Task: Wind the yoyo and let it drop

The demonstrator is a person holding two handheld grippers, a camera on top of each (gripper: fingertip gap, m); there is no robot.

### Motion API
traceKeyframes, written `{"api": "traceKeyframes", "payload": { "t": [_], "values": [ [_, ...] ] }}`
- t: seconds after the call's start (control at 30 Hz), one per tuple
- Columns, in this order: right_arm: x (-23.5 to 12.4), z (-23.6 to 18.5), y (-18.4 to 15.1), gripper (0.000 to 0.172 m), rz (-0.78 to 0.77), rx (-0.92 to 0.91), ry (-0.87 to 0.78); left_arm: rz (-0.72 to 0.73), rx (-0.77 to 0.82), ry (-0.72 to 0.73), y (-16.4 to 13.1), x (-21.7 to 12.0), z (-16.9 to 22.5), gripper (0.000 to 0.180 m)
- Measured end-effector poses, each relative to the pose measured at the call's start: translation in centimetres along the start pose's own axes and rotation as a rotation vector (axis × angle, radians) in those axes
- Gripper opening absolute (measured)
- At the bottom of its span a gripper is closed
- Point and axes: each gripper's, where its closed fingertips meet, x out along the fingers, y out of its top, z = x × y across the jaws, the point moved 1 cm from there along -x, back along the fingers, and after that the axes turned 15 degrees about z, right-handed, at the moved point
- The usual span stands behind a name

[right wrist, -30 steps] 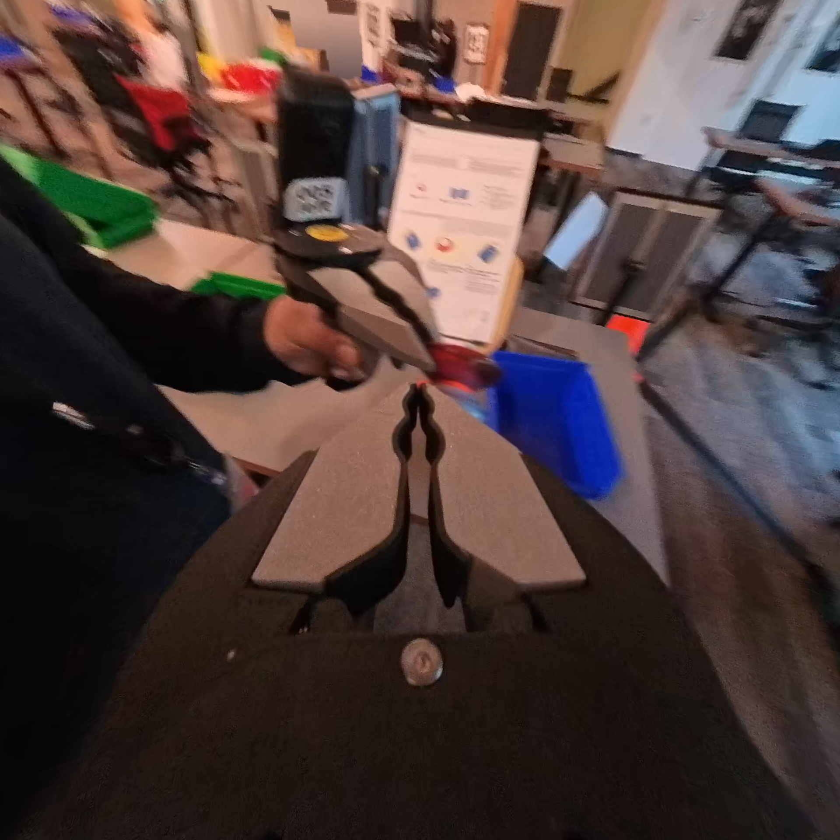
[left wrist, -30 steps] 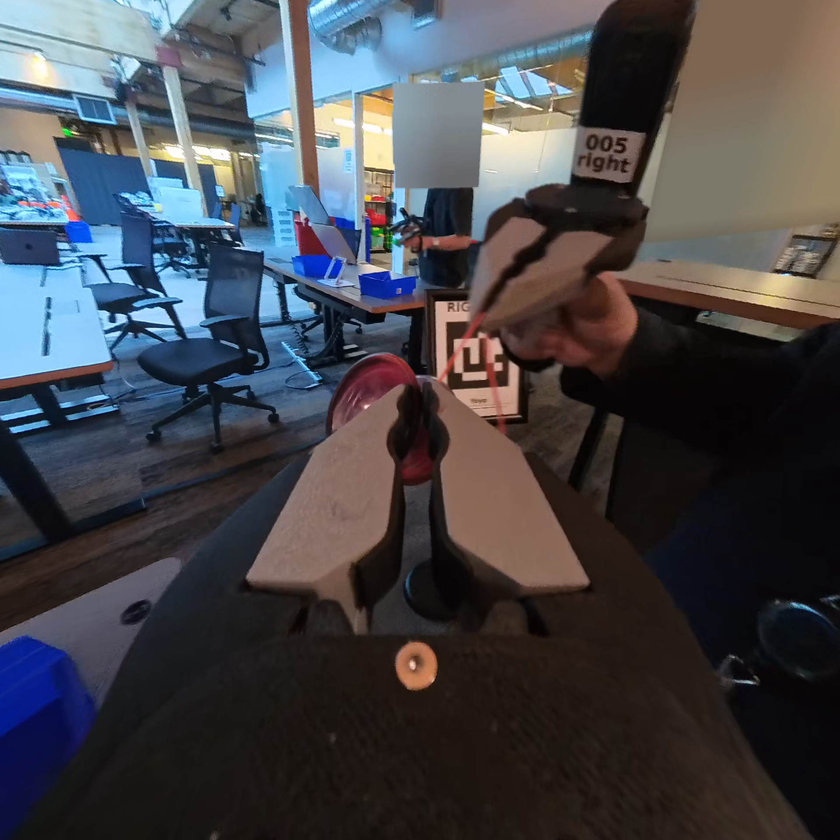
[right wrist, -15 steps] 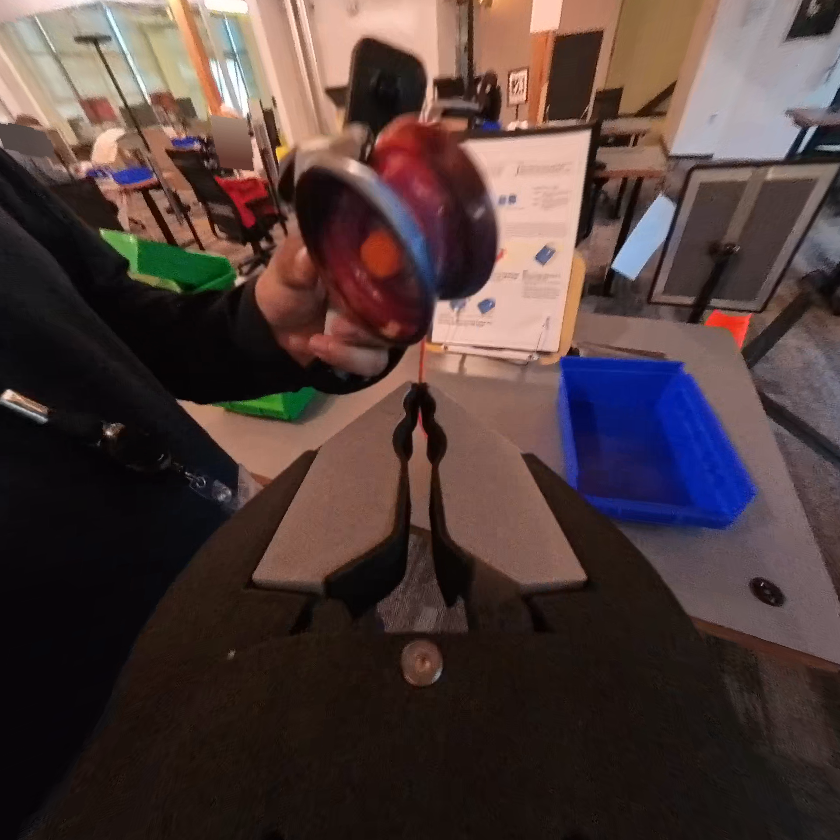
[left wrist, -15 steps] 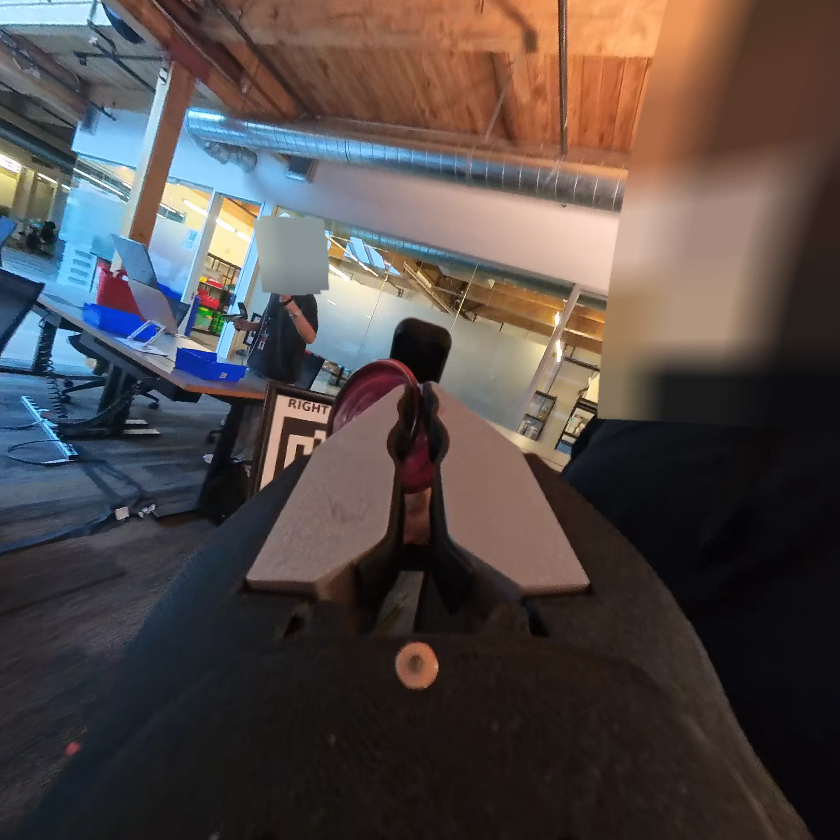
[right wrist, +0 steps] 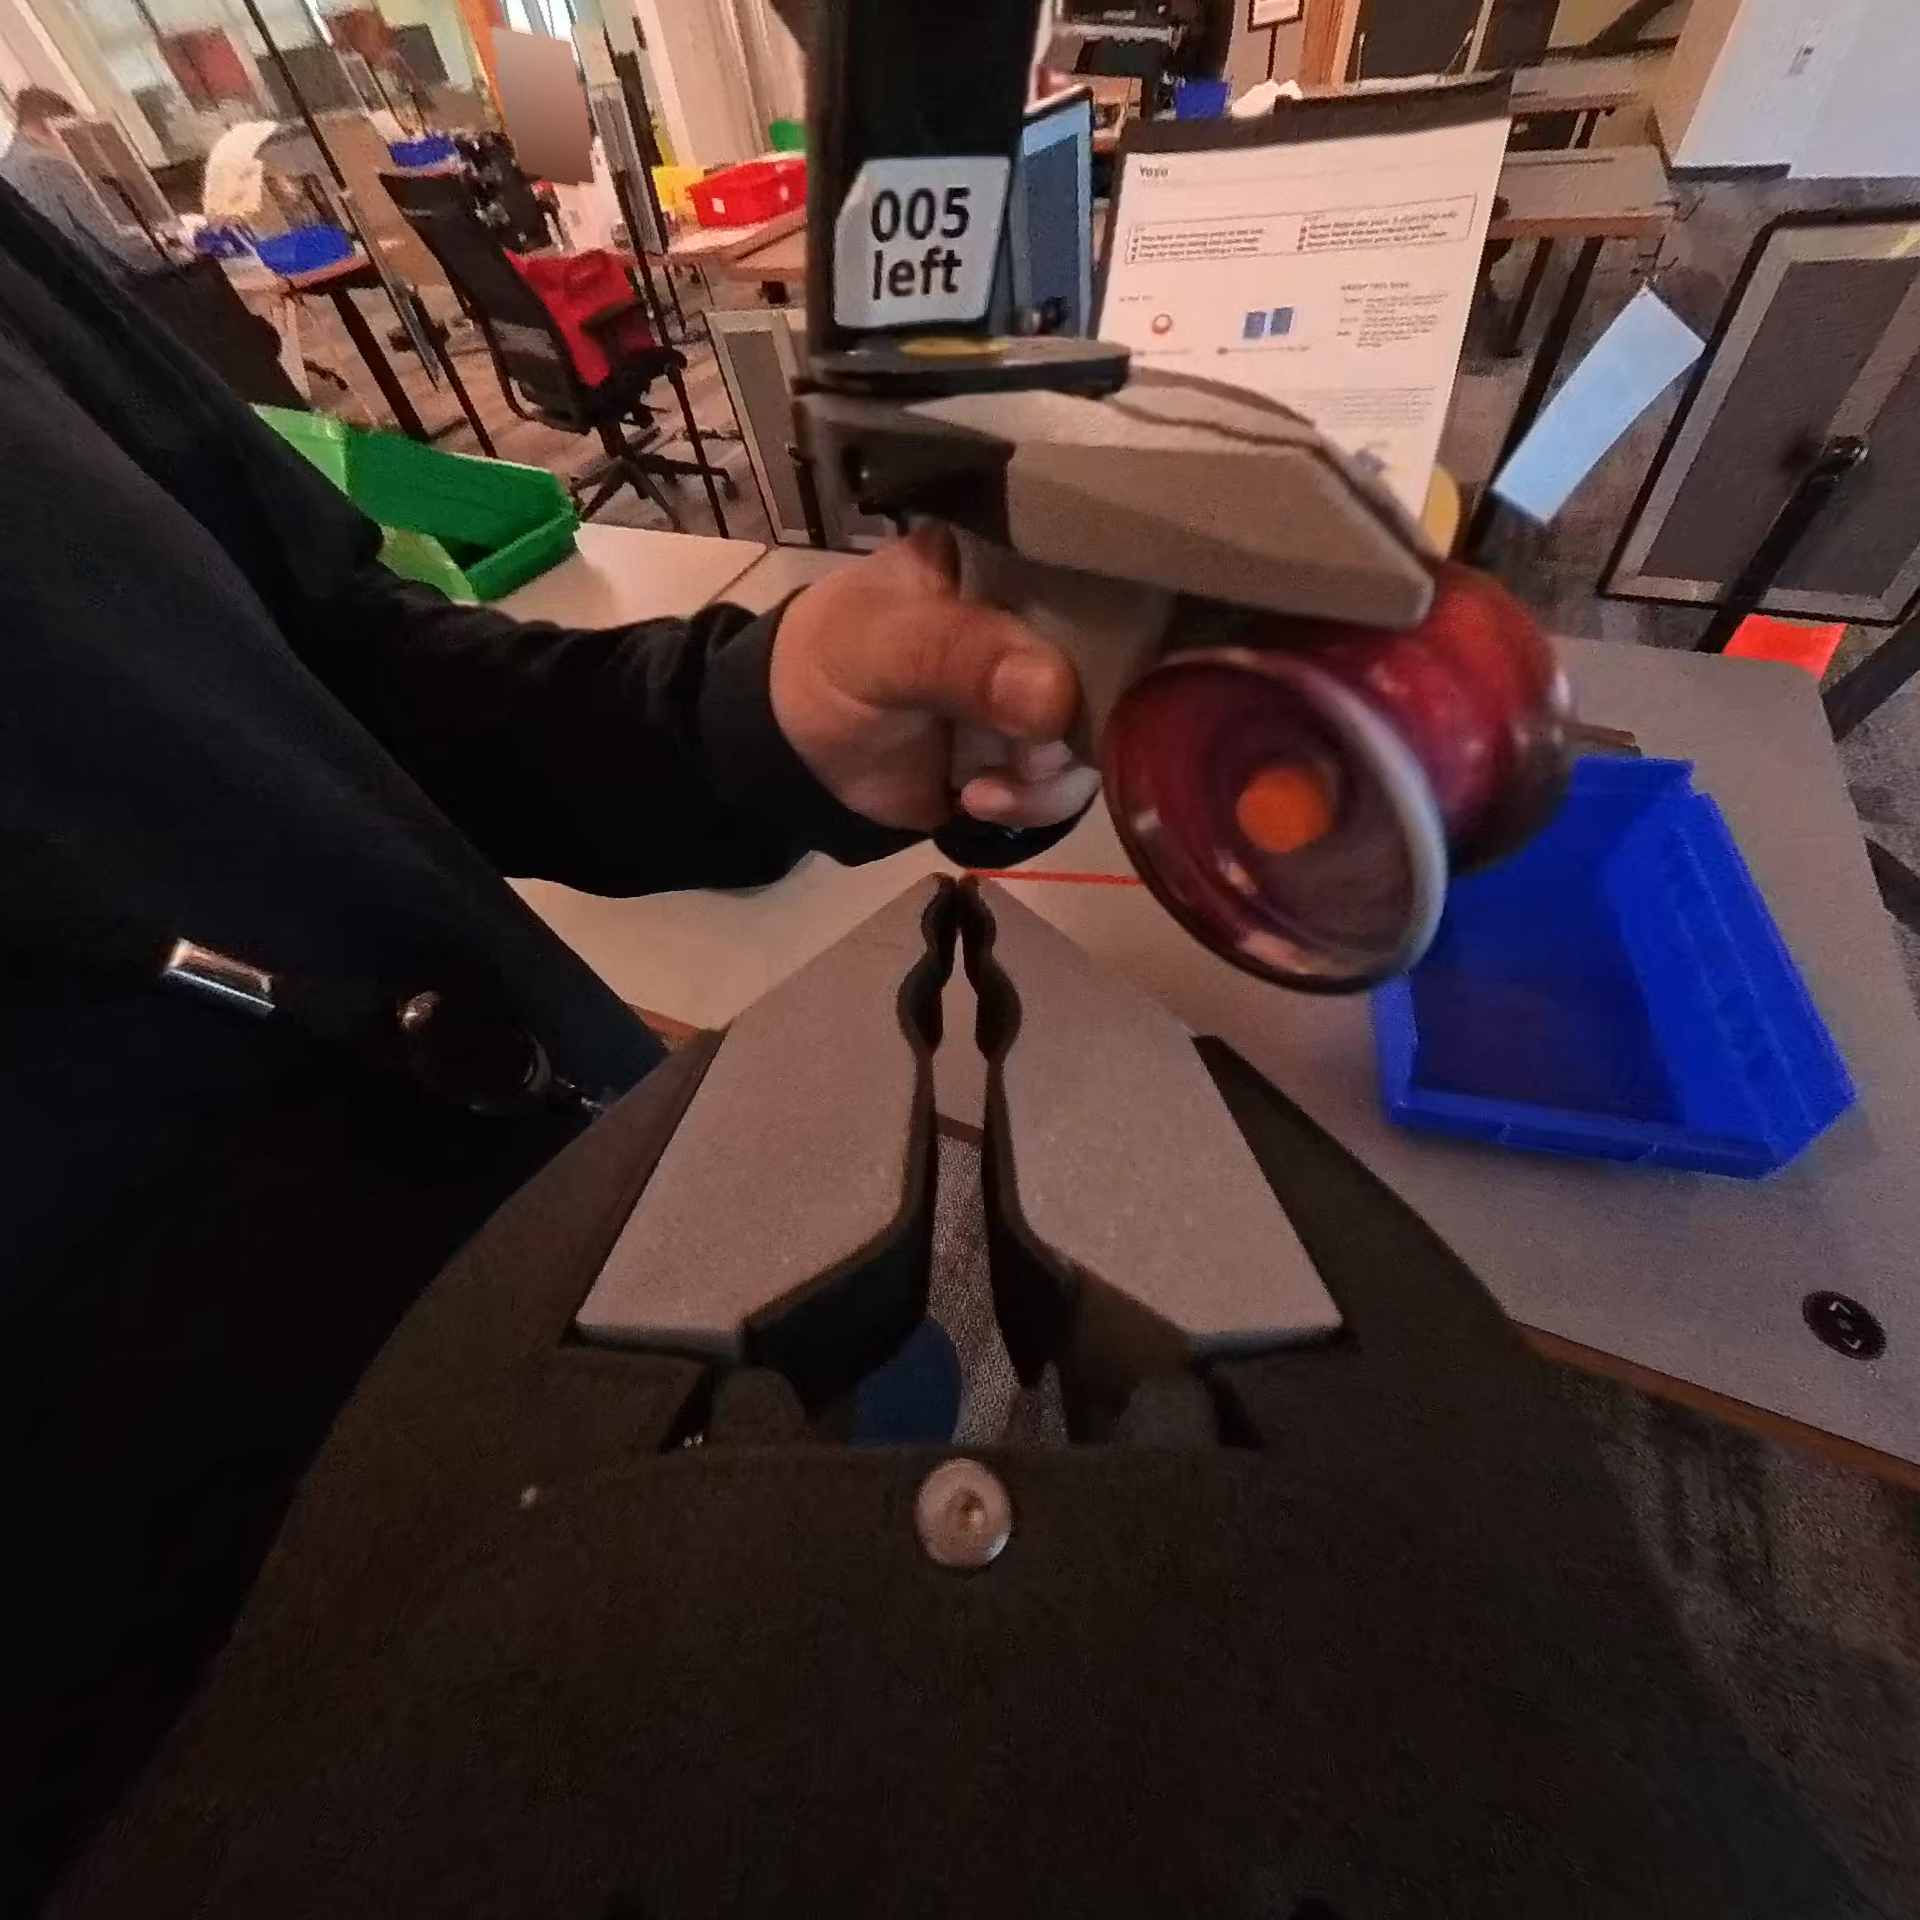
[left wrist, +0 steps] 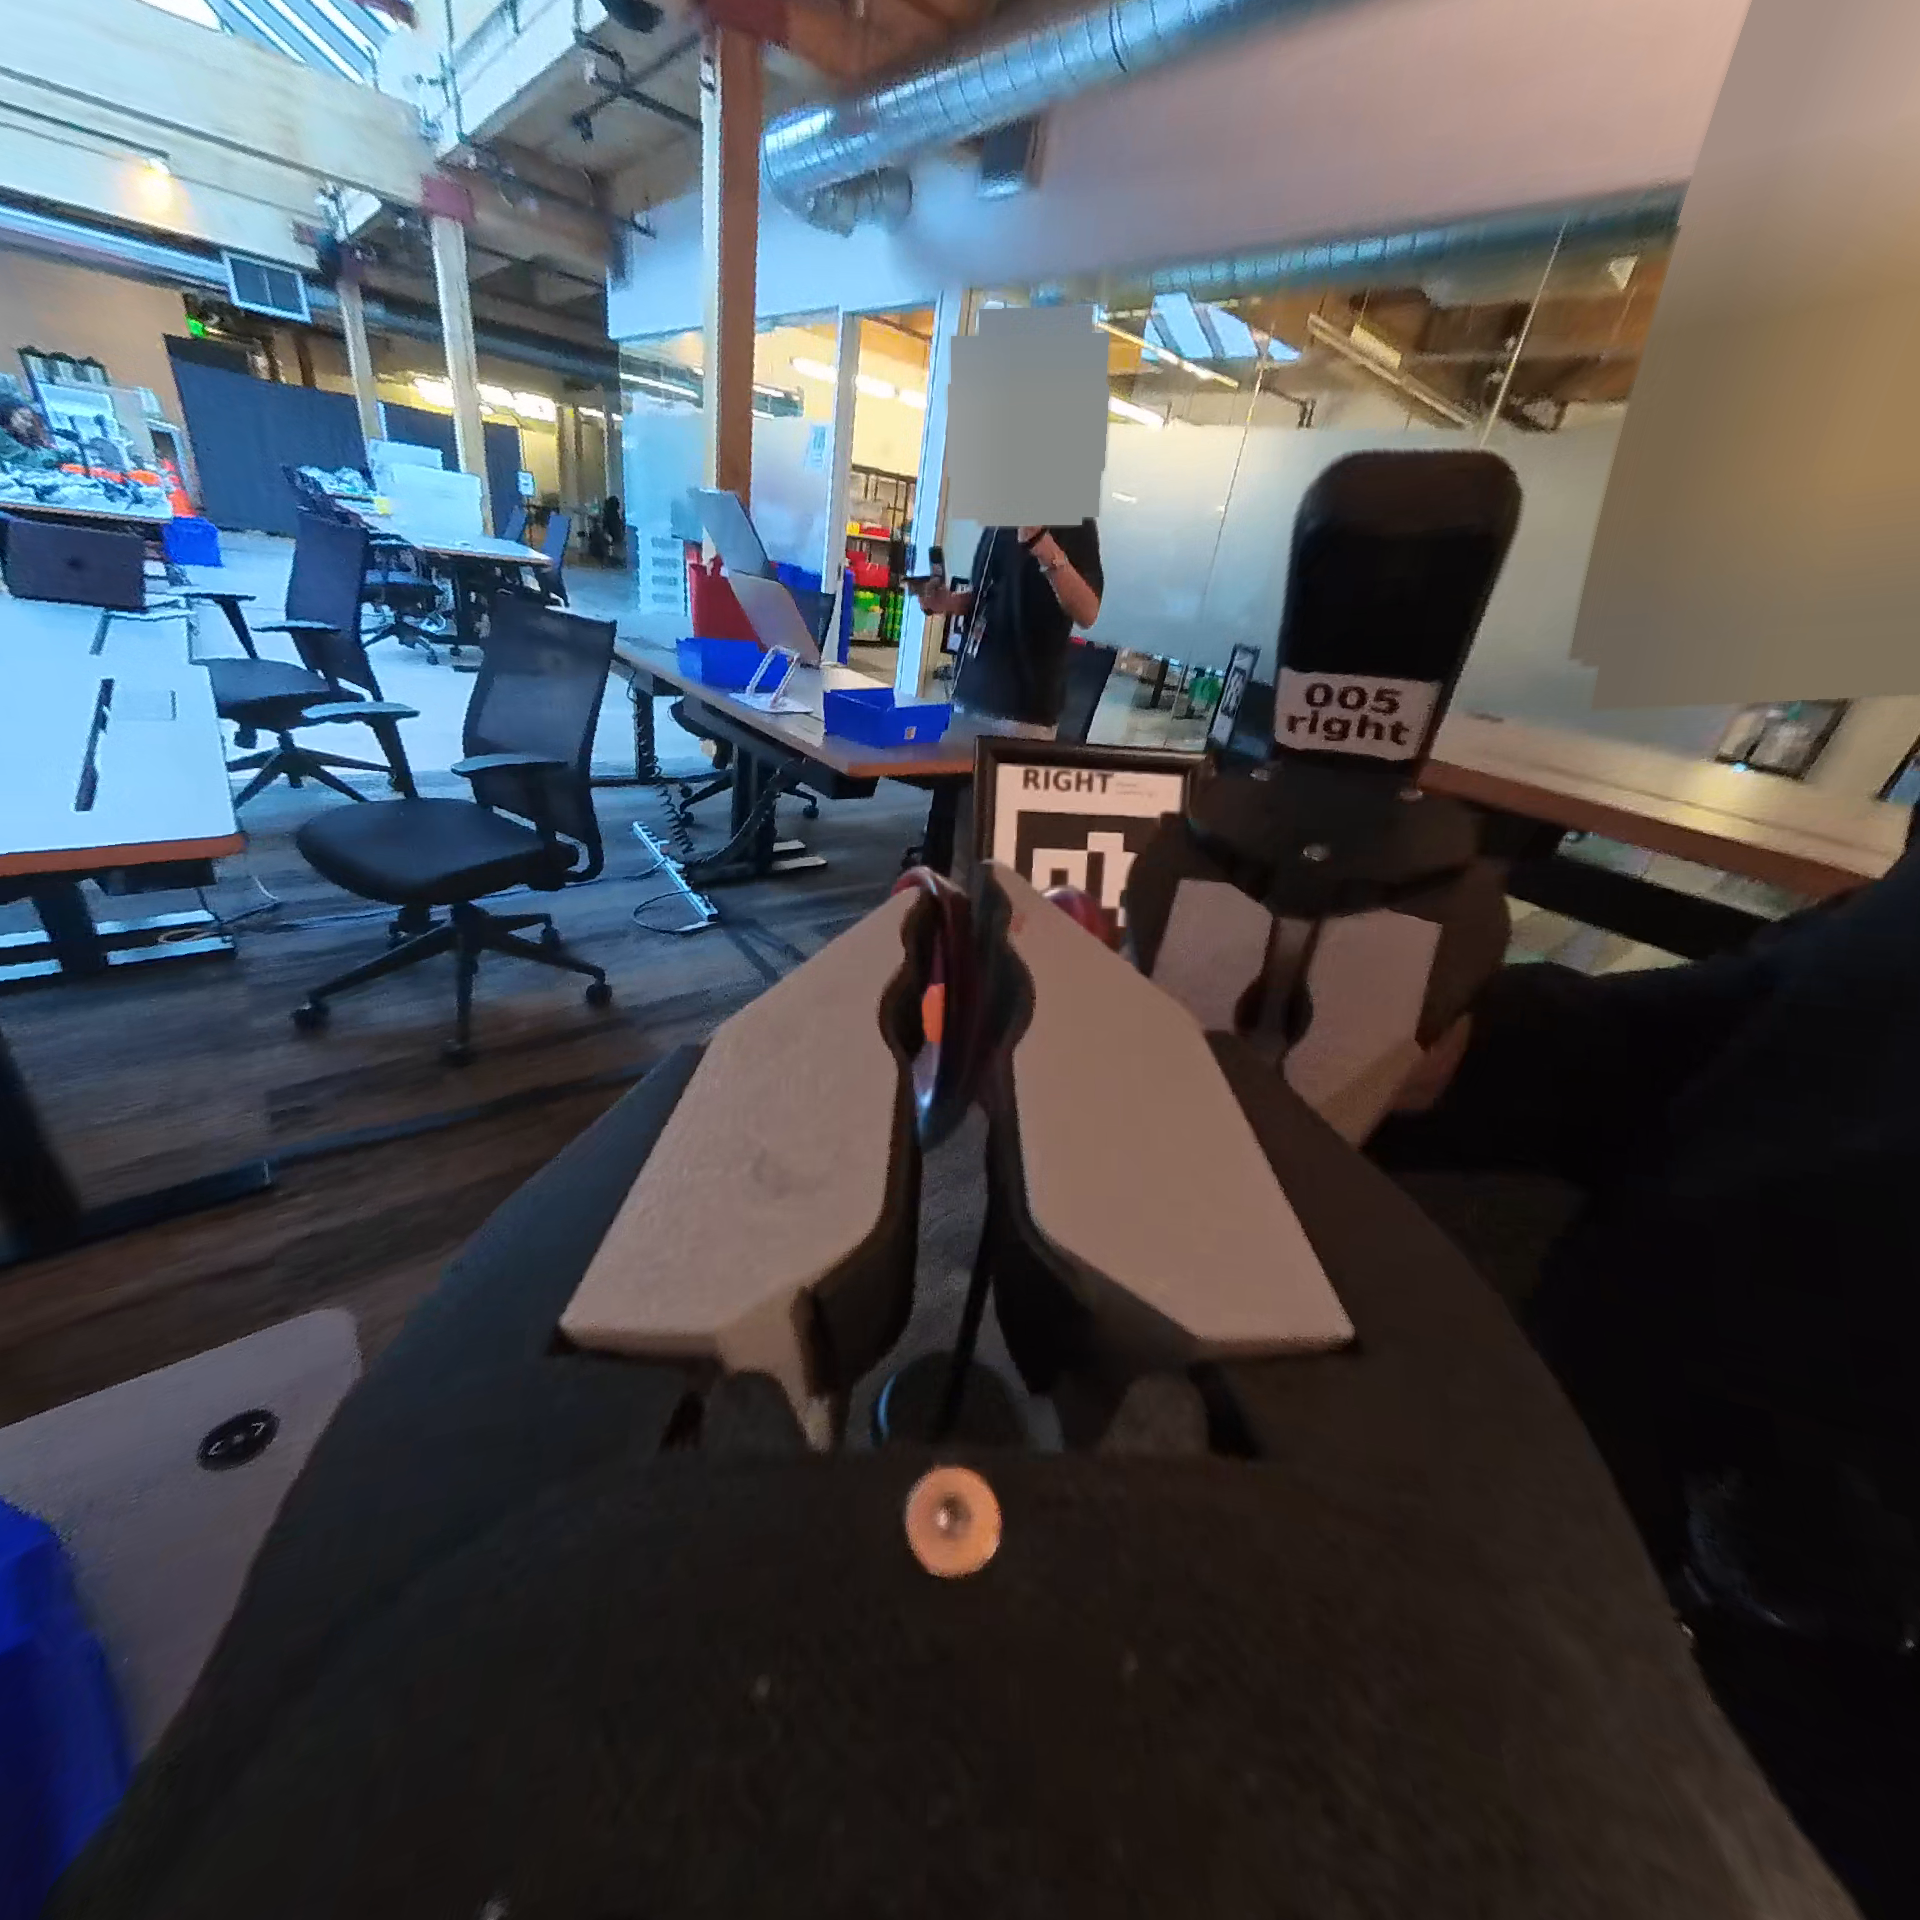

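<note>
The left gripper [left wrist: 956, 935] has its jaws closed almost together on the red yoyo [right wrist: 1340, 790], which sits edge-on in the narrow slot between the pads in the left wrist view. In the right wrist view the same gripper shows from the side, gripped by a hand [right wrist: 914, 675] in a dark sleeve, with the yoyo at its fingertips, tilted so that one round face with an orange centre turns toward the camera. The yoyo hangs in the air above the grey table [right wrist: 1621, 1226], in front of a blue bin [right wrist: 1662, 987] that stands on the table's far right part. The right gripper [right wrist: 958, 883] has its jaws fully together, and at the very tips they pinch a thin red string [right wrist: 1049, 879] that runs nearly level to the right and passes behind the yoyo's rim. A green bin [right wrist: 457, 509] lies at the far left of the table, and a white instruction board [right wrist: 1299, 281] stands upright behind the yoyo. In the left wrist view office chairs [left wrist: 457, 821] and desks fill the room on the left, and a framed marker card [left wrist: 1081, 821] stands just beyond the fingertips.
</note>
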Motion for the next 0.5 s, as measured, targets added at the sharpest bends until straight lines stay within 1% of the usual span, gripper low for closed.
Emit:
{"api": "traceKeyframes", "payload": {
  "t": [0.1, 0.2, 0.23, 0.27, 0.33, 0.4, 0.5],
  "values": [
    [0.2, 1.4, -0.7, 0.0, -0.001, 0.038, -0.044, -0.015, 0.014, -0.006, -0.4, 0.7, 1.1, 0.002],
    [0.7, 1.5, -0.6, 0.0, 0.099, 0.181, -0.009, 0.031, -0.061, -0.025, 0.0, 1.4, 2.1, 0.002],
    [0.8, 1.4, -0.5, 0.0, 0.136, 0.21, -0.006, 0.039, -0.07, -0.018, 0.1, 1.4, 2.0, 0.002],
    [0.8, 1.3, -0.2, 0.0, 0.17, 0.224, -0.005, 0.032, -0.048, 0.003, -0.1, 1.3, 1.7, 0.002],
    [0.3, 1.3, 0.8, 0.0, 0.228, 0.223, -0.013, 0.002, 0.027, 0.044, -0.5, 0.8, 0.8, 0.002],
    [-0.6, 1.5, 2.0, 0.0, 0.251, 0.211, -0.025, -0.017, 0.037, 0.046, -0.9, 0.3, 0.7, 0.003],
    [-1.9, 2.3, 3.0, 0.0, 0.195, 0.153, -0.049, -0.031, 0.059, 0.035, -1.1, 0.0, 1.0, 0.002]
  ]
}}
